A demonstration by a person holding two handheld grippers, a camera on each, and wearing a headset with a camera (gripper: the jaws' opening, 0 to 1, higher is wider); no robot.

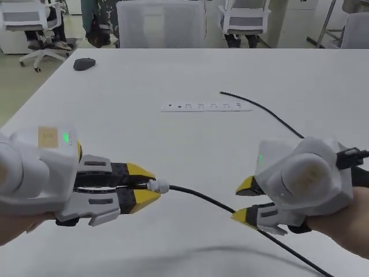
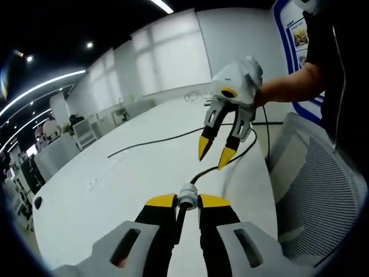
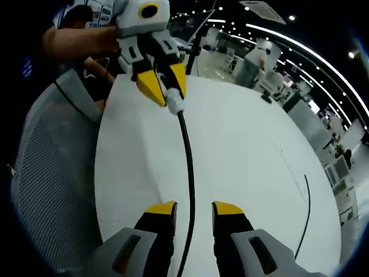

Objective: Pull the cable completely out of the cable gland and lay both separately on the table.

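My left gripper [image 1: 153, 186] is shut on a small white cable gland [image 1: 160, 186], held a little above the white table [image 1: 173, 144]. A black cable [image 1: 202, 196] runs out of the gland to the right and passes between the yellow jaws of my right gripper [image 1: 237, 203], which stands open around it without pinching. In the left gripper view the gland [image 2: 187, 194] sits between my jaw tips, with the right gripper [image 2: 212, 156] open beyond it. In the right gripper view the cable [image 3: 189, 173] runs from between my open jaws up to the gland [image 3: 173, 103].
A white power strip [image 1: 206, 107] lies mid-table, with a second thin black cable [image 1: 259, 108] curving off to its right. A dark mouse [image 1: 84, 63] sits at the far left. Office chairs [image 1: 161, 26] stand along the far edge.
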